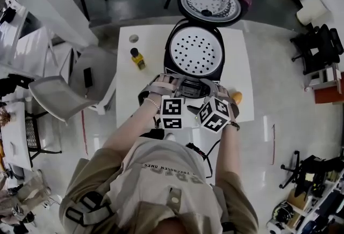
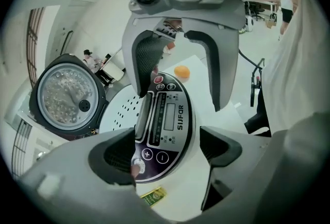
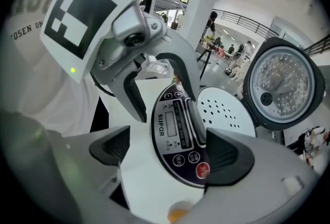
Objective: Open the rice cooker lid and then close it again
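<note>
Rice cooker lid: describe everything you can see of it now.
The rice cooker lid is round, with a magenta outer shell, dark rim and a silvery dimpled inner plate carrying a small dark vent. It stands fully open, tilted back behind the cooker body, joined at its rear hinge; nothing else touches it.

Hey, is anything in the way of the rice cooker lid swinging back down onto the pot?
Nothing visible. The lid stands open behind the pot; the left gripper and right gripper are open at the front control panel.
</note>
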### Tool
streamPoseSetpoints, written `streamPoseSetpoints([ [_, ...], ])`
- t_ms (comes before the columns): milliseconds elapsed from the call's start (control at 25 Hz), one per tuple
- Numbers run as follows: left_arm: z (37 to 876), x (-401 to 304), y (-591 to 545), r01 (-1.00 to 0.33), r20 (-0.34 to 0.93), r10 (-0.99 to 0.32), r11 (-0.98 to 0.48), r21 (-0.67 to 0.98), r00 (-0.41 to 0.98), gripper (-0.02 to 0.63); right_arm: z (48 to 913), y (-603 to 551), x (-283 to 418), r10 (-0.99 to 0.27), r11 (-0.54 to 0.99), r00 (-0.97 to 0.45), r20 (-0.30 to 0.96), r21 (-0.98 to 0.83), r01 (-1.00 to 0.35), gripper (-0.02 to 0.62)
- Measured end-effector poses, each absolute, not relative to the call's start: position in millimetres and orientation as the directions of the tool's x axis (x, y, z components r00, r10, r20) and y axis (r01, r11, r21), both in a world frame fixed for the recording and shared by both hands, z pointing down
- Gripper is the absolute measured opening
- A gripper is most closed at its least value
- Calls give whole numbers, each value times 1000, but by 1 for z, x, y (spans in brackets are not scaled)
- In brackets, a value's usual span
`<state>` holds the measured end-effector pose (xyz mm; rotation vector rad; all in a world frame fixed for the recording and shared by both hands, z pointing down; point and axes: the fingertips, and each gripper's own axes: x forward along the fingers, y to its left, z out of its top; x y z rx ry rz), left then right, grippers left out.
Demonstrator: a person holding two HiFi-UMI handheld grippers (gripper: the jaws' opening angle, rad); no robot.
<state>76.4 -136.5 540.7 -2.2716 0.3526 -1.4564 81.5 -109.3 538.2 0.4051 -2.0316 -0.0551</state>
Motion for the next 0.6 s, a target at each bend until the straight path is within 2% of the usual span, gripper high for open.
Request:
streamPoseSetpoints([
  [280, 524, 68, -136, -130, 739, -430, -894, -429, 519, 390, 510, -117, 90, -436, 878, -499, 749, 232, -418, 440],
  [600, 477, 37, -164, -367, 586, -574, -818, -444, 572, 390, 499, -111, 103, -466, 852, -527, 711, 201, -483, 439],
])
